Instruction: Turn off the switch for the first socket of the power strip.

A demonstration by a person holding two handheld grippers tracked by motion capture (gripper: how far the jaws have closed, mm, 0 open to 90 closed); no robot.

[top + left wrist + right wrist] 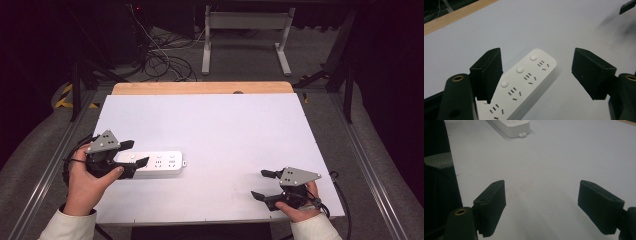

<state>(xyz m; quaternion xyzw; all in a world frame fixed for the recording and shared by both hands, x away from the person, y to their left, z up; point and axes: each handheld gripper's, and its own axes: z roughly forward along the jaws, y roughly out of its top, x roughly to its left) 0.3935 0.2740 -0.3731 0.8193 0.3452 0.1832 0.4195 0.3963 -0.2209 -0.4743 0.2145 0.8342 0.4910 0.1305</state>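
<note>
Nearest the person, at about 4 o'clock on the white worktop (225, 130), the right tongs (266, 184) sit with jaws apart and nothing between them. At about 8 o'clock the left tongs (136, 152) are also apart, straddling the near end of a white power strip (157, 164) that lies flat, its long axis running 9 to 3 o'clock. The strip (524, 82) shows a row of round buttons beside its sockets. It looks rigid, light and smooth-shelled, probably slippery; pinching across the narrow width near mid-length should hold best. No cord is visible. No containers stand anywhere on the worktop.
</note>
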